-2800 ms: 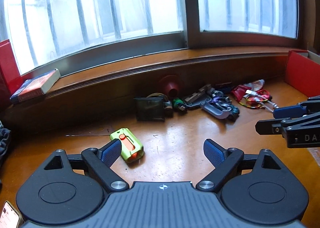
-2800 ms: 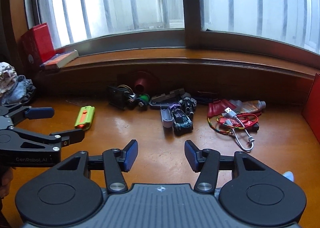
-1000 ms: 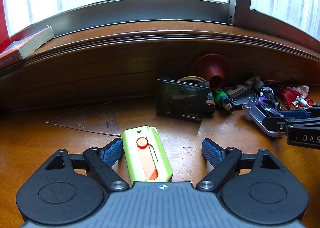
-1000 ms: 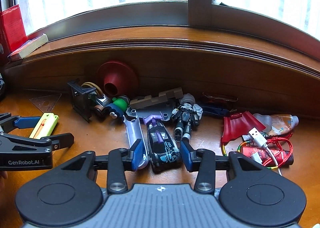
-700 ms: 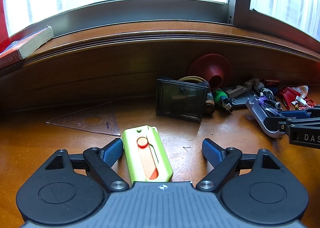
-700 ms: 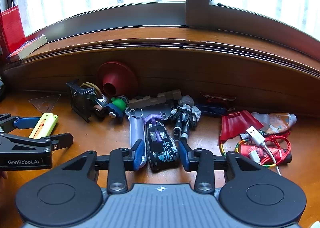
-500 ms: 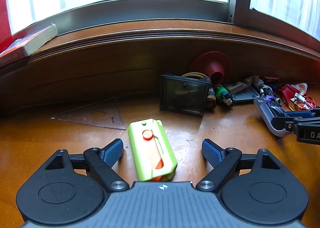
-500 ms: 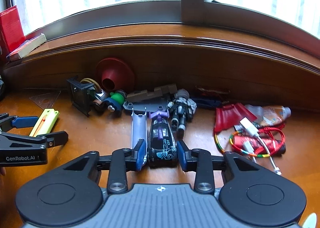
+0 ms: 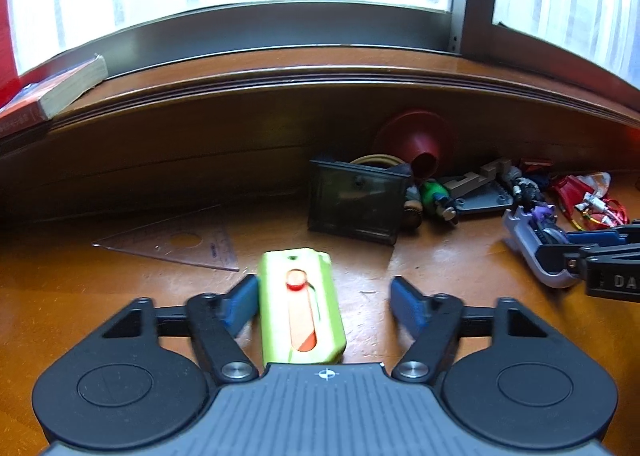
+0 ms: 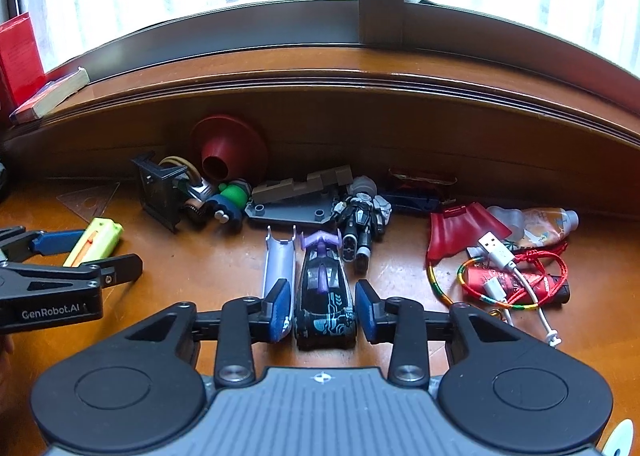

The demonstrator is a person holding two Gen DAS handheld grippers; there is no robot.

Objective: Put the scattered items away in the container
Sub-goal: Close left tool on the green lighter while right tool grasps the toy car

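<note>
A lime-green box cutter (image 9: 298, 304) with an orange slider lies on the wooden table between the jaws of my left gripper (image 9: 324, 288). The jaws are closing: the left pad (image 9: 240, 302) is at the cutter's side, while the right pad (image 9: 406, 306) stands well apart from it. In the right wrist view, a black toy car (image 10: 324, 296) with purple trim sits between the jaws of my right gripper (image 10: 322, 290). Those jaws are opening, with a thin gap on each side. The left finger (image 10: 278, 308) overlaps a lilac-grey launcher (image 10: 278, 260) lying beside the car.
Along the wall lie a dark tinted box (image 9: 354, 204), a red funnel (image 10: 228, 148), a green figure (image 10: 234, 196), a grey brick plate (image 10: 296, 200), a robot figure (image 10: 362, 216), a red cape (image 10: 460, 232), and a USB cable (image 10: 500, 252) with cords. A clear set square (image 9: 180, 240) lies left. A book (image 9: 52, 92) rests on the sill.
The left jaws have narrowed around the green cutter, which shifted and turned slightly. The right jaws closed in on the black car and straightened it with the launcher, then eased off a little.
</note>
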